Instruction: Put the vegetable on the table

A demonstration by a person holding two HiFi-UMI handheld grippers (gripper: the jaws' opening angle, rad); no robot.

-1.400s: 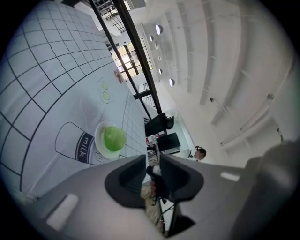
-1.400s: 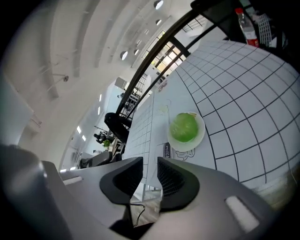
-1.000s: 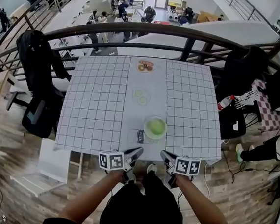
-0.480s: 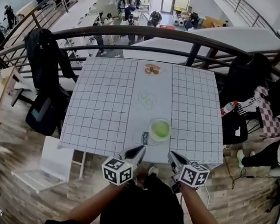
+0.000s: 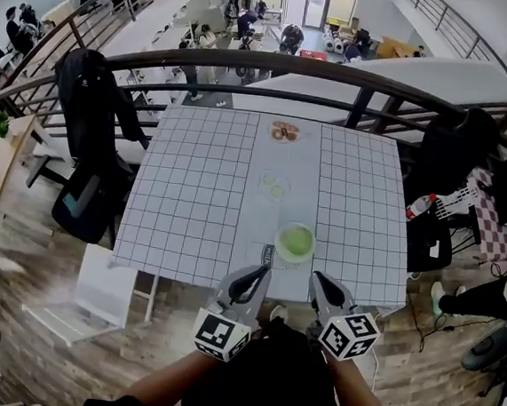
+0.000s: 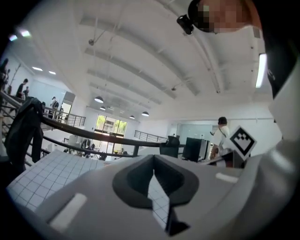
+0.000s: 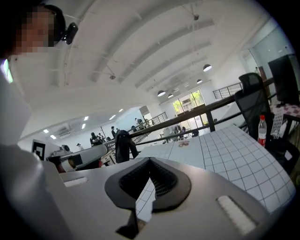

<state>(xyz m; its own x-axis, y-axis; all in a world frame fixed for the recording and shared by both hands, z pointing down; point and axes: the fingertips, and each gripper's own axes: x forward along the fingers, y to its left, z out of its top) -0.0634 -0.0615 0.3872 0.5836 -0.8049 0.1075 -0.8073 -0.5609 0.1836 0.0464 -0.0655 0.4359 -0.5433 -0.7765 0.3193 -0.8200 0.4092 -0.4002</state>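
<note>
In the head view a green bowl [image 5: 295, 243] with something green inside stands near the front edge of the grid-patterned table [image 5: 191, 201]. Two pale green slices [image 5: 274, 187] lie at mid-table, and a small plate of brownish food [image 5: 284, 132] sits at the far edge. A small dark item [image 5: 266, 254] lies just left of the bowl. My left gripper [image 5: 262, 273] and right gripper [image 5: 318, 281] hover side by side at the front edge, both shut and empty. The left gripper view [image 6: 157, 187] and the right gripper view [image 7: 143, 187] show closed jaws with only the table beyond.
A dark railing [image 5: 276, 66] runs behind the table. Black jackets hang on chairs at the left [image 5: 89, 101] and right [image 5: 451, 145]. A red-capped bottle [image 5: 418, 205] stands to the right, also seen as a bottle [image 7: 262, 130]. A white chair [image 5: 93, 294] is at the lower left.
Both grippers have risen toward the head camera and rolled, so their marker cubes look larger. The jaws stayed shut. The things on the table have not moved.
</note>
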